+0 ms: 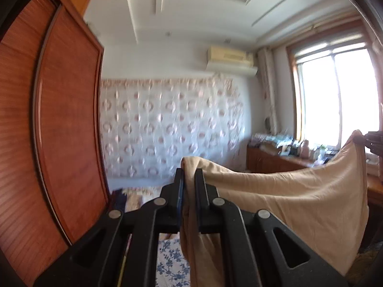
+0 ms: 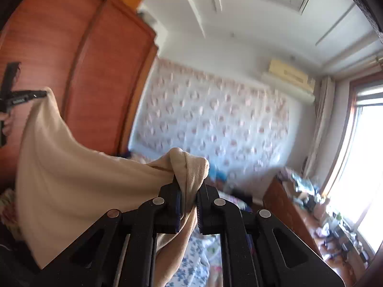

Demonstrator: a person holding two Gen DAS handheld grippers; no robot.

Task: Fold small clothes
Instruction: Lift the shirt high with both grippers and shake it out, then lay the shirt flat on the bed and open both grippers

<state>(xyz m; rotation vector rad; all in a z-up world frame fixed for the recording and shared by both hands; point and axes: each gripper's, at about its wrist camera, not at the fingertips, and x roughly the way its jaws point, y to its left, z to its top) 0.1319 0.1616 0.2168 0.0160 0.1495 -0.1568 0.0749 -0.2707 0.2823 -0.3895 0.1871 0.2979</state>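
The left hand-held gripper is clamped on one corner of a beige cloth, with the fabric bunched between its fingers. The right hand-held gripper is clamped on the other corner. In the left wrist view the cloth hangs in the air and runs from the lower centre to the right edge of the frame, with its long axis about level and its top edge sagging. Below it lies a bed with a blue flower sheet. A wooden wardrobe fills the left side, near the left gripper.

garment spans between left gripper and right gripper | above bed
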